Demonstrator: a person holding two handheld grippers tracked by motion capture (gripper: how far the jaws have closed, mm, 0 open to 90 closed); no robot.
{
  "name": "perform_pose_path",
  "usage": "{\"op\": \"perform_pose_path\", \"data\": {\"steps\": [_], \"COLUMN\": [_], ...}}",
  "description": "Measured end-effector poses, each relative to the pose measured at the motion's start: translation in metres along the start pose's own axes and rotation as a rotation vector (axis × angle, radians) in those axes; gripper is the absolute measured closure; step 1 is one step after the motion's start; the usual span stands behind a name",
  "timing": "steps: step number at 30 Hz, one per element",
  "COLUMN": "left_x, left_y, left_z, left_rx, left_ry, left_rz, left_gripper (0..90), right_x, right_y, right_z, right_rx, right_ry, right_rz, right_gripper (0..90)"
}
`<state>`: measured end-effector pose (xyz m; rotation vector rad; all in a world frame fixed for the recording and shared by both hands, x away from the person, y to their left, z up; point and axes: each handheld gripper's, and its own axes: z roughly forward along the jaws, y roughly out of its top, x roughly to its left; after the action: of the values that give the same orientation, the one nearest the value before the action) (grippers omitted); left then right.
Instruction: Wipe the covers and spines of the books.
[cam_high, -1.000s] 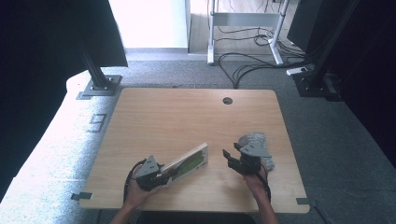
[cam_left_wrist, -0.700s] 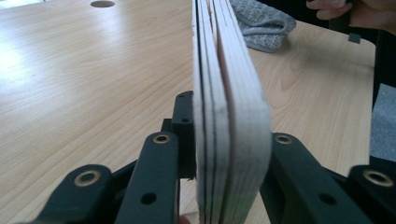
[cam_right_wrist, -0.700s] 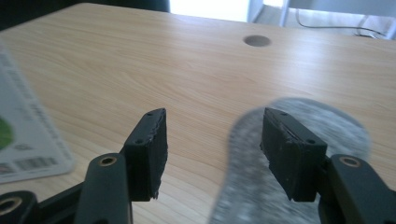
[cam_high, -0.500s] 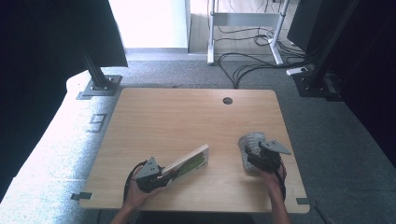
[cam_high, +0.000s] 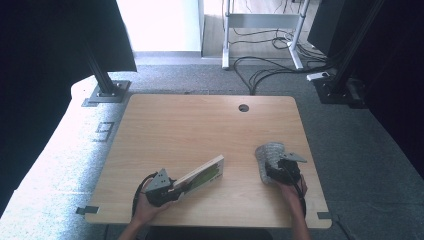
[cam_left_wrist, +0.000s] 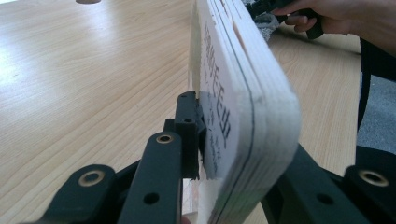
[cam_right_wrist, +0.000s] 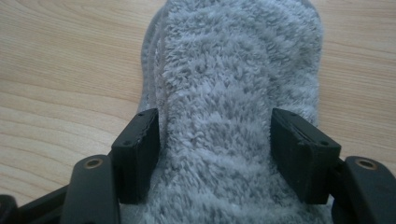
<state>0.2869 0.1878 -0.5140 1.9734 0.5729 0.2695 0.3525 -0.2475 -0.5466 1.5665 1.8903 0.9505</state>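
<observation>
Right tongs (cam_high: 272, 172) lowered onto grey fluffy cloth (cam_high: 269, 155), widening astride it, left tongs (cam_high: 172, 190) gripping book (cam_high: 202, 176), lettering unreadable

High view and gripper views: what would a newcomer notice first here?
The left gripper, near the table's front edge, clamps a thick white book tilted up off the wood. At the front right, the right gripper straddles a fluffy grey cloth lying on the table.
</observation>
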Motion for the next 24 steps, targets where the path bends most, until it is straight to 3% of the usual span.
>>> {"op": "perform_pose_path", "data": {"steps": [4,9,16,24], "left_x": [-0.0002,-0.0004,0.0001,0.0012], "left_y": [-0.0007,-0.0008,-0.0012,-0.0013], "left_z": [0.0002,0.0001,-0.0002,-0.0006], "left_rx": [-0.003,-0.004,-0.009,-0.009], "left_ry": [-0.001,0.003,0.01,0.012], "left_rz": [-0.001,0.003,0.003,0.001], "left_gripper": [75.4,75.4,76.1,77.0], "right_x": [0.003,0.0036,0.0002,-0.0016], "right_y": [-0.0017,-0.0022,-0.0018,-0.0005], "right_z": [0.002,0.0019,-0.0001,-0.0028], "right_rx": [0.003,0.001,-0.006,-0.012], "right_ry": [-0.024,-0.026,-0.028,-0.022], "right_rz": [-0.028,-0.022,-0.021,-0.008], "right_gripper": [39.9,43.0,60.3,65.8]}}
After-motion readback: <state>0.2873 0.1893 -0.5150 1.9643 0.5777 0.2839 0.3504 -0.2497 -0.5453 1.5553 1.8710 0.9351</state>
